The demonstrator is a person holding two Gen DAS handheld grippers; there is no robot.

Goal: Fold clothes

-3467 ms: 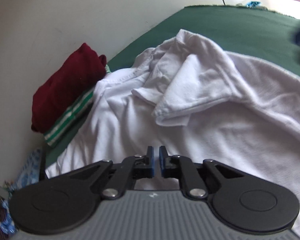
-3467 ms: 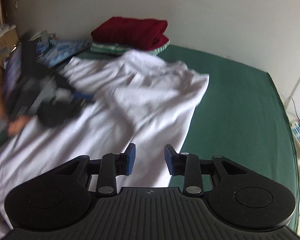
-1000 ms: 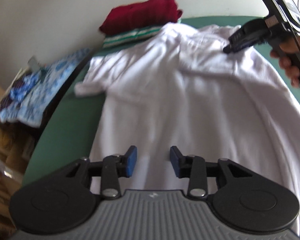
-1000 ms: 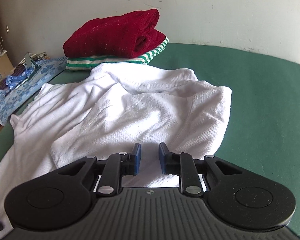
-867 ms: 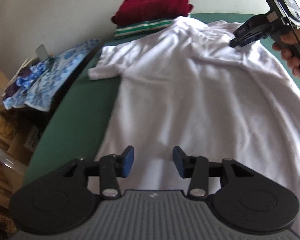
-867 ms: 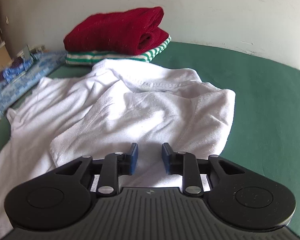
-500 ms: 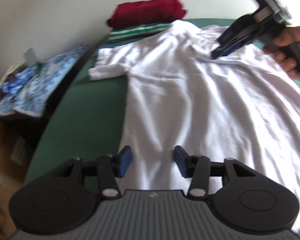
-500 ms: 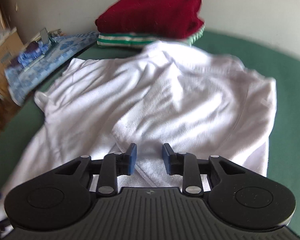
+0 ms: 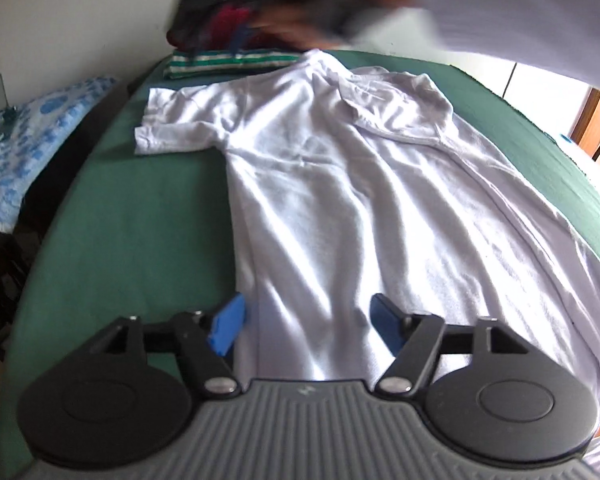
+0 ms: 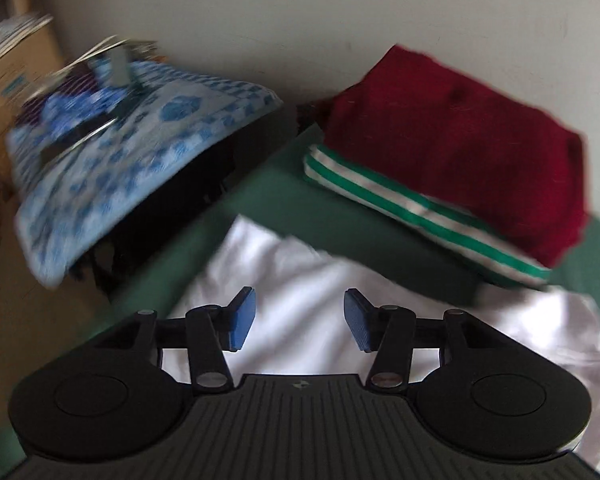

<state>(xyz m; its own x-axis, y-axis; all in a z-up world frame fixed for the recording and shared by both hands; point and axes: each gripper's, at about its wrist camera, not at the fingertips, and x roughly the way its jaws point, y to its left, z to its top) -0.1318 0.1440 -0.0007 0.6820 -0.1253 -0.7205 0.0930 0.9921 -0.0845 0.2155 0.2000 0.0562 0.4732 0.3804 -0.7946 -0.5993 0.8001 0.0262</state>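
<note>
A blue-patterned cloth (image 10: pixel 112 152) lies at far left, beside the green tabletop (image 9: pixel 132 216). The white shirt (image 9: pixel 340 184) lies spread flat on it — one sleeve out leftward. Left tongs (image 9: pixel 306 326) are opening over its hem, gripping nothing. Right tongs (image 10: pixel 298 322) are opening over that sleeve, empty — the folded red garment (image 10: pixel 468 136) sits atop a green-striped one (image 10: pixel 420 206) beyond.

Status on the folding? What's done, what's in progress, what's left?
Done: a folded red garment sits on a folded green-striped one by the wall. In hand: the white shirt lies spread on the green surface, one sleeve already folded in. Left gripper and right gripper are opening over it, gripping nothing. Left: the other sleeve, body folds, stacking.
</note>
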